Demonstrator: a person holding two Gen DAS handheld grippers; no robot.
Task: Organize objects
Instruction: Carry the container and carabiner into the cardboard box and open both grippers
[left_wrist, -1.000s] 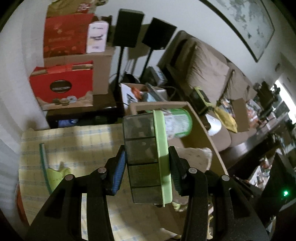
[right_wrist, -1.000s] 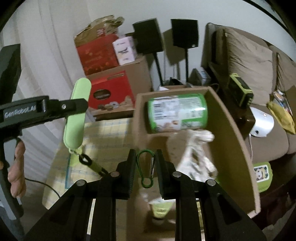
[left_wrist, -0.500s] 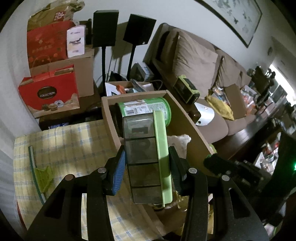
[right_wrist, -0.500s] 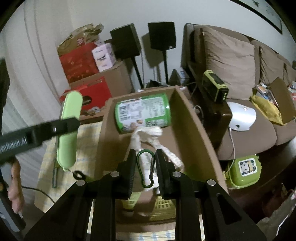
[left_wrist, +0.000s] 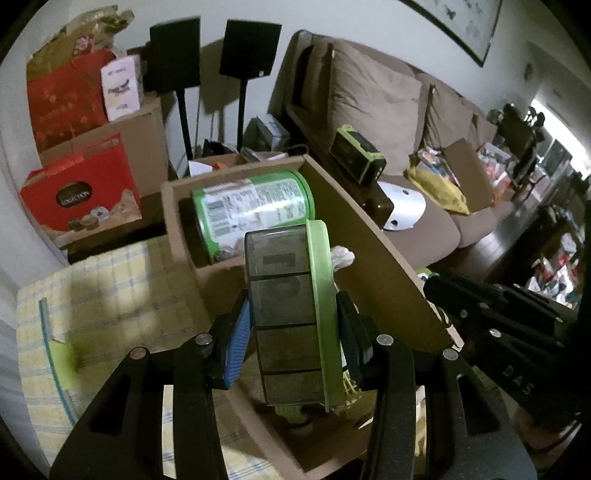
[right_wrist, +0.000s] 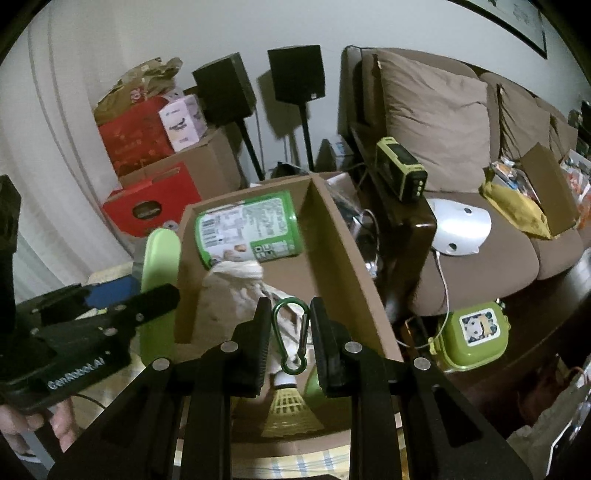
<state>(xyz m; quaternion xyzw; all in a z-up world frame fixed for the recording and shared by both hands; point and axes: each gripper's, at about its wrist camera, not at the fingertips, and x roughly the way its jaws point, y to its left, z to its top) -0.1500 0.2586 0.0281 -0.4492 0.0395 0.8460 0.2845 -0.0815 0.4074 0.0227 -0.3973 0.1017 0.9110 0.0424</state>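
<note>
My left gripper (left_wrist: 291, 328) is shut on a smoky-grey compartment box with a green lid (left_wrist: 288, 314), held upright above the near part of the open brown cardboard box (left_wrist: 369, 243). That lid also shows in the right wrist view (right_wrist: 159, 280). My right gripper (right_wrist: 290, 332) is shut on a green carabiner (right_wrist: 291, 332), held over the same cardboard box (right_wrist: 343, 254). Inside the box lie a green can (right_wrist: 247, 229) on its side, a white rope bundle (right_wrist: 240, 280) and a yellow shuttlecock (right_wrist: 288, 410).
The cardboard box stands on a yellow checked cloth (left_wrist: 103, 291) with a green strip (left_wrist: 51, 350) at its left. Red boxes (right_wrist: 147, 206) and speakers on stands (right_wrist: 295, 74) stand behind. A brown sofa (right_wrist: 461, 147) and a green lunch box (right_wrist: 472, 332) lie to the right.
Both grippers have moved right and forward over the cardboard box, each still holding its object. The box interior now fills the middle of both views.
</note>
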